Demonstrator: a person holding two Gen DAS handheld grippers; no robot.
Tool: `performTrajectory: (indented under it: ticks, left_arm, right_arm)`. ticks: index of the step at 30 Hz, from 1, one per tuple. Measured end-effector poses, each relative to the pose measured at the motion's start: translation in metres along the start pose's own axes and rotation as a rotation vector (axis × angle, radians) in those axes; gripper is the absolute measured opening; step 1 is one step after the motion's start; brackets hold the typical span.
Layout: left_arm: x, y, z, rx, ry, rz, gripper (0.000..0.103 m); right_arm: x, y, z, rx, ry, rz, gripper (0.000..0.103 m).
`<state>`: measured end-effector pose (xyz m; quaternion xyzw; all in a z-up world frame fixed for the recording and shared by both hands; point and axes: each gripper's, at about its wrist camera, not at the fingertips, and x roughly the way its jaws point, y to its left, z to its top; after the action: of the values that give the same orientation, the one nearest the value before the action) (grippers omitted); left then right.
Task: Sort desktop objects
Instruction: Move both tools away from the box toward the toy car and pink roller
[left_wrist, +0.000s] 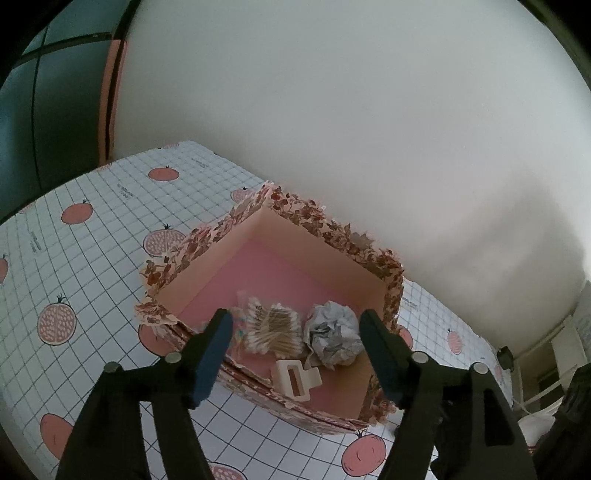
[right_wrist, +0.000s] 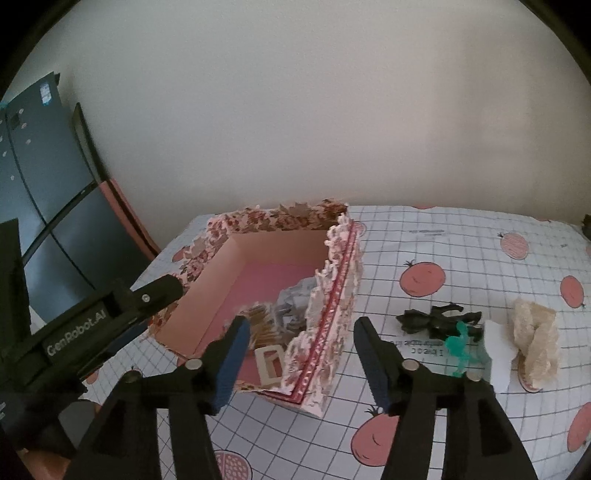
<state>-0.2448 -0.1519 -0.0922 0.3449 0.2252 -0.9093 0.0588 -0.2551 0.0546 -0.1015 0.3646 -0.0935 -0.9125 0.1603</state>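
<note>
A cardboard box (left_wrist: 306, 214) with a floral rim and pink inside stands on the gridded tablecloth. In it lie a pack of cotton swabs (left_wrist: 271, 326), a crumpled grey paper ball (left_wrist: 332, 338) and a cream hair claw clip (left_wrist: 293, 380). My left gripper (left_wrist: 295, 317) hovers open over the box's near side, its pads touching nothing. In the right wrist view my right gripper (right_wrist: 301, 321) is open above the right wall of the box (right_wrist: 258, 221), also holding nothing. The left gripper's body (right_wrist: 159, 291) reaches in from the left there.
On the cloth right of the box lie a dark figurine (right_wrist: 436, 319), a green plastic piece (right_wrist: 458, 350), a white paper scrap (right_wrist: 498, 354) and a beige fuzzy item (right_wrist: 535, 339). A white wall stands behind the table; a dark cabinet (right_wrist: 44, 206) is at left.
</note>
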Motion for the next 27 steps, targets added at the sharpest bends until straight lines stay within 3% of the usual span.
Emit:
performTrajectory:
  ticks: [4,8,18,23,27]
  left_arm:
    - [0.001,-0.008,-0.002,0.016,0.011,0.011,0.076]
    - [0.002,-0.015,-0.004,0.033,0.012,0.032,0.085]
    - [0.006,-0.030,-0.009,0.055,0.046,0.038,0.088]
    - [0.006,-0.038,-0.011,0.072,0.057,0.036,0.088]
    - [0.007,-0.045,-0.014,0.081,0.062,0.039,0.088]
  right_arm:
    - [-0.002,-0.007,0.001,0.005,0.007,-0.015,0.069]
    - [-0.005,-0.016,0.003,0.015,0.011,-0.031,0.075]
    - [-0.011,-0.043,0.005,0.062,0.017,-0.053,0.087]
    - [-0.014,-0.051,0.007,0.078,0.012,-0.060,0.100]
    - [-0.016,-0.059,0.008,0.085,0.021,-0.066,0.101]
